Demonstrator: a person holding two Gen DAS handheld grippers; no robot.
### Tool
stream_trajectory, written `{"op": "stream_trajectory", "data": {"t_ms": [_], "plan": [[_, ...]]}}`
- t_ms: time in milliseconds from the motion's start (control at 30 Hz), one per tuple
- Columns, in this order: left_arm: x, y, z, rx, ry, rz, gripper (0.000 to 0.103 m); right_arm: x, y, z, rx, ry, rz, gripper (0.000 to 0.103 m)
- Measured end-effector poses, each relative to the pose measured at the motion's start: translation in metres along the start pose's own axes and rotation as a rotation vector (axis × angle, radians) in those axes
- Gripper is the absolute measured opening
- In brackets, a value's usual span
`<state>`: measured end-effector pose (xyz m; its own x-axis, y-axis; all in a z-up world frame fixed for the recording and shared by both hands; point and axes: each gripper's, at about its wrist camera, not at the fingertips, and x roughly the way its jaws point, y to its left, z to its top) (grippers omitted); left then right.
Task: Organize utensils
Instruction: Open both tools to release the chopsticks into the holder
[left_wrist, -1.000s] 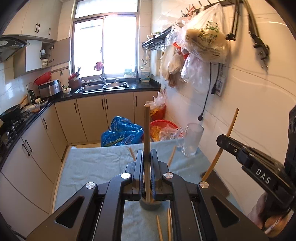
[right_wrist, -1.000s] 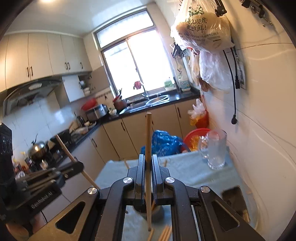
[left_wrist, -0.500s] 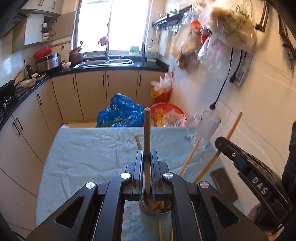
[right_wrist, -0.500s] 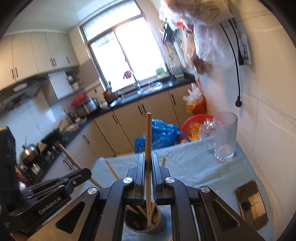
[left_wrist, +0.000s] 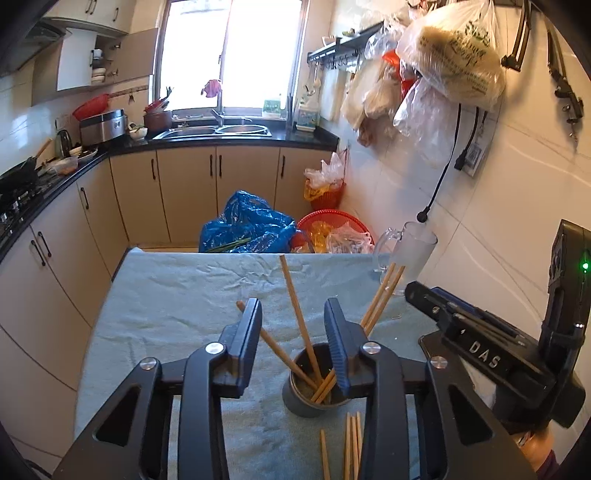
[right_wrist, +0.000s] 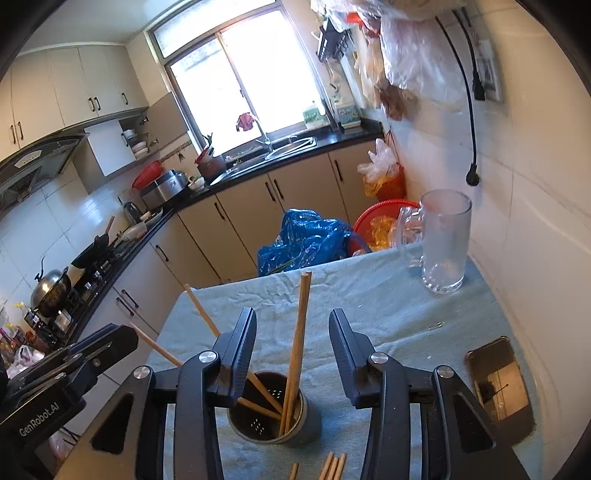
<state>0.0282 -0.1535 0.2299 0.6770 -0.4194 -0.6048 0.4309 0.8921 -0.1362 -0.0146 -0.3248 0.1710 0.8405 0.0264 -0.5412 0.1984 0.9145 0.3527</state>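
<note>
A grey metal utensil cup (left_wrist: 295, 400) stands on the blue-grey tablecloth (left_wrist: 177, 295) and holds several wooden chopsticks (left_wrist: 295, 314). My left gripper (left_wrist: 293, 332) is open just above the cup, its jaws on either side of an upright chopstick. My right gripper (right_wrist: 291, 347) is also open over the same cup (right_wrist: 306, 424), with a chopstick (right_wrist: 299, 332) standing free between its jaws. Loose chopsticks (left_wrist: 351, 446) lie on the cloth in front of the cup, and show in the right wrist view (right_wrist: 332, 467). The right gripper's body (left_wrist: 480, 354) shows at the right of the left wrist view.
A glass mug (right_wrist: 443, 240) stands at the table's far right corner by the tiled wall. A dark phone (right_wrist: 498, 376) lies at the right edge. Beyond the table are a blue bag (left_wrist: 247, 225), a red basket (left_wrist: 332, 229) and kitchen cabinets (left_wrist: 184, 192).
Both grippers have come down over the cup and opened, letting go of the chopsticks they held. Those chopsticks now stand in the cup.
</note>
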Motion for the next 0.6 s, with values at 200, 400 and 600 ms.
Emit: {"op": "stream_trajectory", "data": {"t_ms": [200,400,600], "plan": [[-0.052,0.012,-0.018,-0.019,-0.036,0.000,0.038,-0.049,0.005,-0.006,-0.031,-0.029,-0.006,0.055],[-0.120,0.026,-0.071,0.005,-0.071,0.042,0.056,-0.118,0.010,-0.030,-0.112,-0.037,-0.013,0.064],[-0.162,0.045,-0.140,-0.003,-0.031,0.108,0.061,-0.185,-0.001,-0.073,-0.217,-0.029,-0.069,0.074]]}}
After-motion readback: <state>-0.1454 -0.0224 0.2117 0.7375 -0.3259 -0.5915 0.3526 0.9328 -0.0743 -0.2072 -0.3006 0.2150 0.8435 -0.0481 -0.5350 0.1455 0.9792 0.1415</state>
